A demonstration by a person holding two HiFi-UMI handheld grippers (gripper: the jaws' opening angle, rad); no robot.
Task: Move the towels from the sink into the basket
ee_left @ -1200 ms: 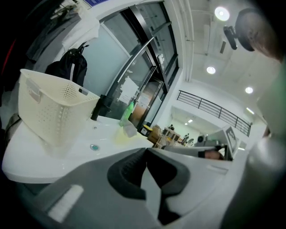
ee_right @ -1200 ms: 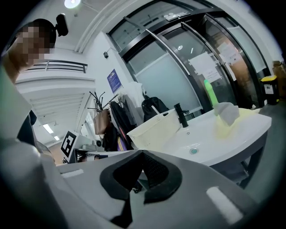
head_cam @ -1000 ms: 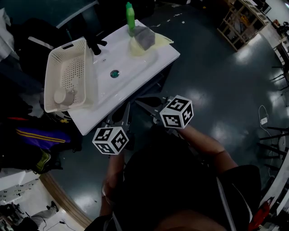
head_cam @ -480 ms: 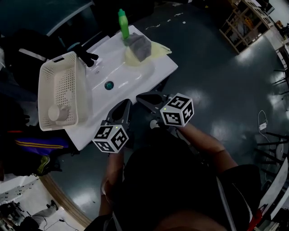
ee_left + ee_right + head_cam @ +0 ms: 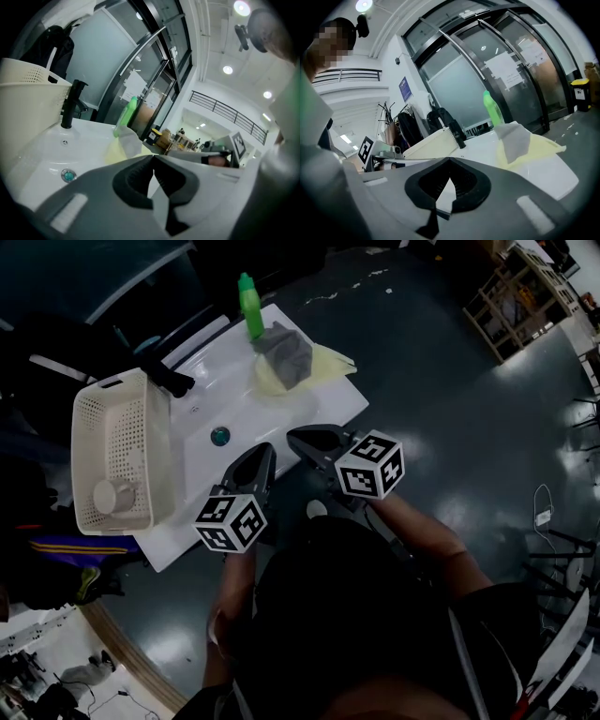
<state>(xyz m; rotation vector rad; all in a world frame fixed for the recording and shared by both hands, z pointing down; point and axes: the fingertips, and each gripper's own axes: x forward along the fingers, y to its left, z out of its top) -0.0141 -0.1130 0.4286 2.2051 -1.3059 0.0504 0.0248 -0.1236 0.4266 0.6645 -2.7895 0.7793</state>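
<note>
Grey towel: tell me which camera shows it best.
Head view. The grey towel shows whole from above, bunched on top of the yellow towel at the sink's far end. The right gripper view shows it side-on from low down. The left gripper view shows it small and washed out.

Dim head view, glare on glossy floor, bright ceiling lamps, fisheye bending, dark blurred edges
</note>
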